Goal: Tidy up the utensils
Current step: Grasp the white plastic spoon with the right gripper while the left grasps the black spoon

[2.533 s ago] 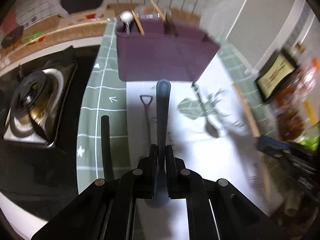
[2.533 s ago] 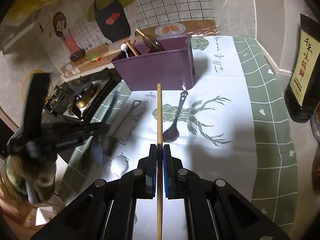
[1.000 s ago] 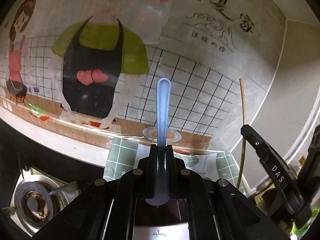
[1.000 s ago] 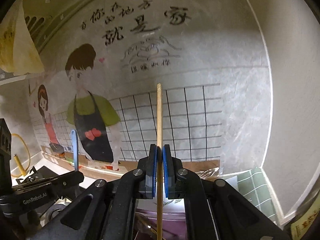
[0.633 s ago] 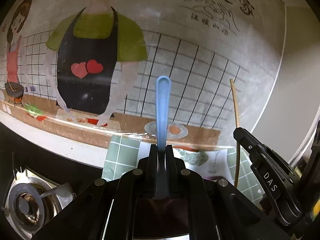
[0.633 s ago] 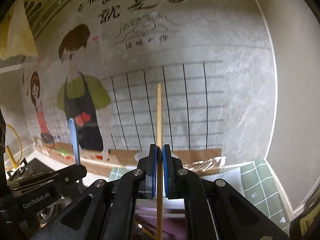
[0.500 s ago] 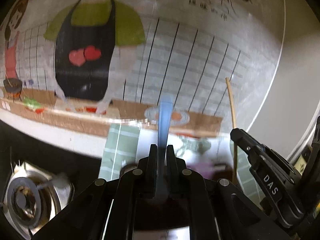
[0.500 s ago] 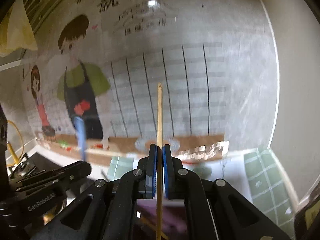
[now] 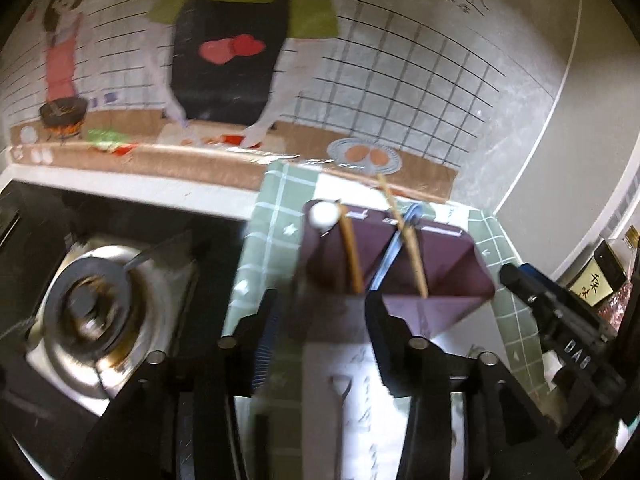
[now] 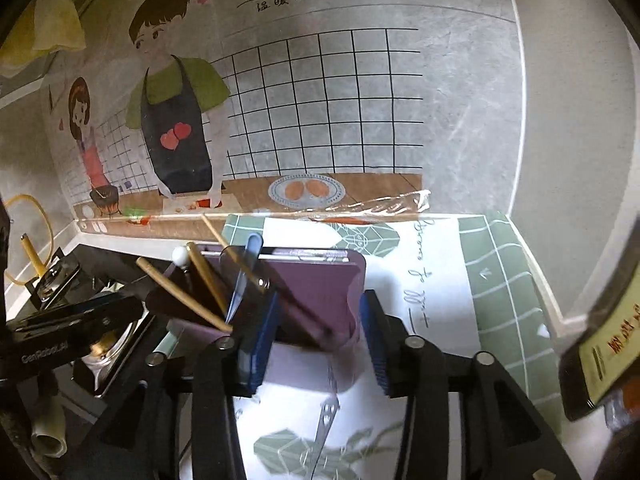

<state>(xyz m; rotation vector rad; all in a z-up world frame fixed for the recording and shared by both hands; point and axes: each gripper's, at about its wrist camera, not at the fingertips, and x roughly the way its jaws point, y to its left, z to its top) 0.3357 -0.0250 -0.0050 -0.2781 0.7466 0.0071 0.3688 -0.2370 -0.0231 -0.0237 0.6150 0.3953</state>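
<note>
My left gripper [image 9: 320,320], jaws opening, nothing between them; blue spoon [image 9: 394,252] stands in the purple holder [image 9: 448,264] at twelve o'clock, leaning against the thin chopstick [image 9: 404,236]. My right gripper [image 10: 316,336], jaws opening too, empty, just short of the holder's wall. To do this well: draw both straight back without clipping the leaning handles. A dark utensil [image 10: 324,432] waits on the mat [image 10: 500,280] at six o'clock.
</note>
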